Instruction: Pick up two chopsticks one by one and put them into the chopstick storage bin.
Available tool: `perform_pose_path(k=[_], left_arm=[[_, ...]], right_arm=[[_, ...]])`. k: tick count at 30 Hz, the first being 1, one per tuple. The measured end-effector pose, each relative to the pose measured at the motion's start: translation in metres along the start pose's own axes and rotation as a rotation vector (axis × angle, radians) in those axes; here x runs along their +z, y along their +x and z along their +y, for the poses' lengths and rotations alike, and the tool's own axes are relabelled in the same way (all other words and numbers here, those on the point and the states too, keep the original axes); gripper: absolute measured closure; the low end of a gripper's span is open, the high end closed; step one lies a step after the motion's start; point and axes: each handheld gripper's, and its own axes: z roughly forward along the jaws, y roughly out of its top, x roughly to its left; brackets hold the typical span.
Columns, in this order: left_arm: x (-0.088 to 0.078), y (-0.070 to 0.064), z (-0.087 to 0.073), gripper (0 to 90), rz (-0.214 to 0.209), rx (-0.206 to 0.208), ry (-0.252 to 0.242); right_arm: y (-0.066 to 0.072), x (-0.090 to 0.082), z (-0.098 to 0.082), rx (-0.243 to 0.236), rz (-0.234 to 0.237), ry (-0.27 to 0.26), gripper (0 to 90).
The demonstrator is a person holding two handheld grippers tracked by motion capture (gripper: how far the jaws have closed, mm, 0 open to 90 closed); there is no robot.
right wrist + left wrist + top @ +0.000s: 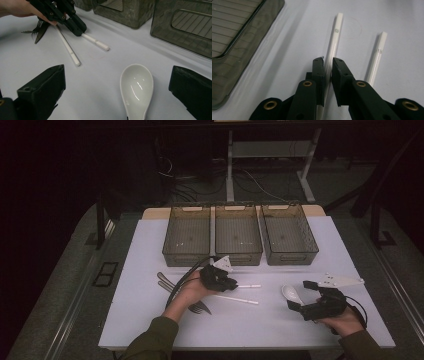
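Through the left gripper view I see my left tongs [328, 75] clamped narrow on a slim white plastic chopstick [333, 43], its long axis running away from the jaws along the white surface [299, 37]. My right tongs [117, 92] gape wide around a white ceramic soup spoon [137, 86], bowl pointing away.

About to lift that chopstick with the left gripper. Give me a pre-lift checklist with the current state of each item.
1. Left gripper straddles one white chopstick: ok.
2. Firm clamp on it: cannot tell; the jaws sit close, but contact isn't clear.
3. Second chopstick lies outside the jaws: ok.
4. Right gripper open and apart from the left: ok.
5. White spoon lies free between the open right jaws: ok.
6. Three bins empty: ok.
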Motion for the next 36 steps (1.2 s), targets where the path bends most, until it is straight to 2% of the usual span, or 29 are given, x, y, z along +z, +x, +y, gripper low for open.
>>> perform_pose_path(k=[4, 8, 12, 18, 21, 24, 25, 26, 27, 29, 31, 36], left_arm=[[0.001, -0.001, 0.0, 81.9, 0.009, 0.024, -0.007], [0.001, -0.001, 0.0, 82.8, 0.0, 0.05, -0.007], [0.0, 0.0, 0.002, 83.6, -0.011, 0.09, 0.007], [0.001, 0.003, 0.004, 84.2, -0.009, 0.123, 0.017], [0.003, 0.002, 0.005, 84.2, -0.001, 0.103, -0.003], [0.003, 0.005, 0.007, 84.2, 0.002, 0.12, 0.014], [0.005, 0.005, 0.009, 84.2, 0.005, 0.099, 0.0], [0.005, 0.006, 0.01, 84.3, 0.01, 0.1, -0.002], [0.005, 0.006, 0.011, 84.3, 0.009, 0.083, -0.014], [0.003, 0.007, 0.014, 84.3, 0.013, 0.083, -0.009], [0.002, 0.007, 0.017, 84.3, 0.017, 0.056, -0.041], [-0.005, 0.008, 0.024, 84.3, 0.018, 0.043, -0.076]], right_arm=[[0.0, 0.001, 0.0, -0.003, 0.0, -0.001, 0.7], [0.0, 0.001, 0.0, -0.005, -0.001, 0.0, 0.7], [0.0, 0.001, 0.0, -0.006, -0.001, 0.002, 0.7], [0.0, 0.0, 0.0, -0.001, -0.001, 0.002, 0.7], [-0.001, 0.001, 0.0, -0.001, -0.002, 0.001, 0.7], [-0.001, 0.0, 0.0, -0.001, -0.001, 0.002, 0.7], [-0.001, 0.0, 0.0, -0.002, -0.001, 0.002, 0.7], [-0.001, 0.0, 0.0, -0.002, -0.002, 0.004, 0.7], [-0.001, 0.0, 0.0, -0.001, -0.002, 0.005, 0.7], [-0.001, 0.0, 0.0, 0.003, -0.001, 0.005, 0.7], [-0.001, 0.0, 0.0, 0.007, -0.001, 0.001, 0.7], [-0.001, 0.0, 0.0, 0.007, -0.001, 0.002, 0.7]])
